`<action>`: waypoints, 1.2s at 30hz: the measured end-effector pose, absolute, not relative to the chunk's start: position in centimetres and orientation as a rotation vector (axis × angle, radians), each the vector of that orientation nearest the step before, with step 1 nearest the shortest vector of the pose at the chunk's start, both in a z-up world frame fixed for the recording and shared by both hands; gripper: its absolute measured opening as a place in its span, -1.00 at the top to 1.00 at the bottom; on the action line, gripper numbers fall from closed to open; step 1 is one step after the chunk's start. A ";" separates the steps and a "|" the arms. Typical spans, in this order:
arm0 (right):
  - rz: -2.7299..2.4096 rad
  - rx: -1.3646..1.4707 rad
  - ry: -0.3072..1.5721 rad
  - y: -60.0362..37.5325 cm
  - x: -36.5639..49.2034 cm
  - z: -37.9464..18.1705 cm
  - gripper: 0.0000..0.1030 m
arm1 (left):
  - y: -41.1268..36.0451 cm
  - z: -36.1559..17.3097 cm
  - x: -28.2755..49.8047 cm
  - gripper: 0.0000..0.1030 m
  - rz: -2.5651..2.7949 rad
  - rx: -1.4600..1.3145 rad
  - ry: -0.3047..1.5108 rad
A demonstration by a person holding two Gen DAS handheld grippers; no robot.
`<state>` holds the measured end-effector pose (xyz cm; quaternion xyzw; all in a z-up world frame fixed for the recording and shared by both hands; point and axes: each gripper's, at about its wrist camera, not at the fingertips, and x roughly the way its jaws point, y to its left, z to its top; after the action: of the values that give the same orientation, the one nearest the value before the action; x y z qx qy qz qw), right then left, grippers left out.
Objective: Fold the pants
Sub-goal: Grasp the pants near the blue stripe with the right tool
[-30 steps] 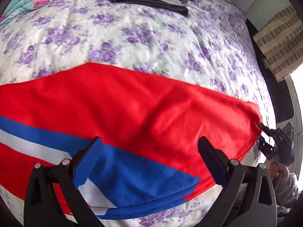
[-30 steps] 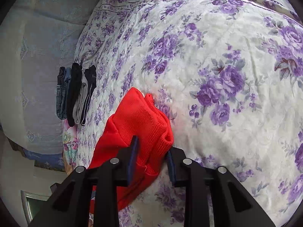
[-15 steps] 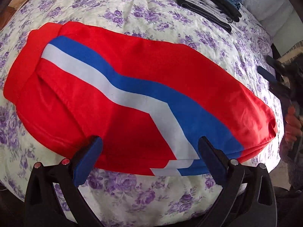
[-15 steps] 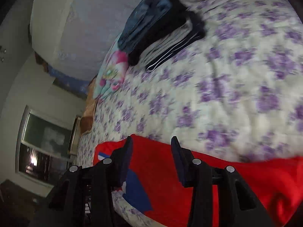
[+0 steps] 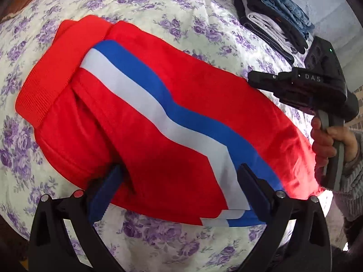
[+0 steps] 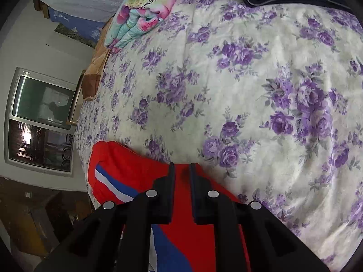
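The pants (image 5: 145, 122) were laid flat on the bed (image 5: 172, 244), apparently so that a fold could be made across them. Their long axis was seen to run from the waistband (image 5: 43, 86) at far left to the near right, the blue-and-white stripe (image 5: 158, 113) following it. The left gripper (image 5: 179, 192) was held wide open over the near edge, nothing grasped. The right gripper (image 6: 182, 181) was hung above the far edge, fingers (image 6: 169, 195) nearly closed, empty as far as could be judged.
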<state>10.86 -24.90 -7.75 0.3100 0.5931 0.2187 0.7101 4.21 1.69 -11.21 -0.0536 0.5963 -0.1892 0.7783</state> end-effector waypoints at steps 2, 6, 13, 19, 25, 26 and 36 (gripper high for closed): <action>0.495 0.674 1.318 -24.7 10.8 -7.9 0.77 | 1.1 -11.4 4.1 -0.91 -0.400 -0.063 1.284; 0.465 0.658 1.260 -25.3 10.8 -7.0 0.78 | 0.7 -11.5 4.1 -0.91 -0.402 -0.021 1.290; 0.491 0.704 1.344 -25.2 11.4 -9.1 0.75 | 0.7 -11.5 3.7 -0.91 -0.405 0.014 1.277; 0.498 0.659 1.247 -25.2 11.1 -7.1 0.96 | 0.0 -11.6 3.5 -0.91 -0.394 0.058 1.269; 0.429 0.596 1.277 -24.7 11.8 -8.7 0.97 | -0.7 -11.9 3.2 -0.91 -0.384 0.113 1.264; 0.400 0.607 1.268 -25.0 11.7 -8.7 0.96 | -0.7 -11.7 3.2 -0.91 -0.385 0.110 1.264; 0.431 0.522 1.273 -21.4 10.1 -7.6 0.91 | 0.8 -11.4 3.4 -0.91 -0.417 -0.023 1.293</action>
<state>10.14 -21.35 -7.64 0.2389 0.5827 0.1971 0.7514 3.41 0.81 -11.44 -0.0106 0.5977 -0.1928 0.7781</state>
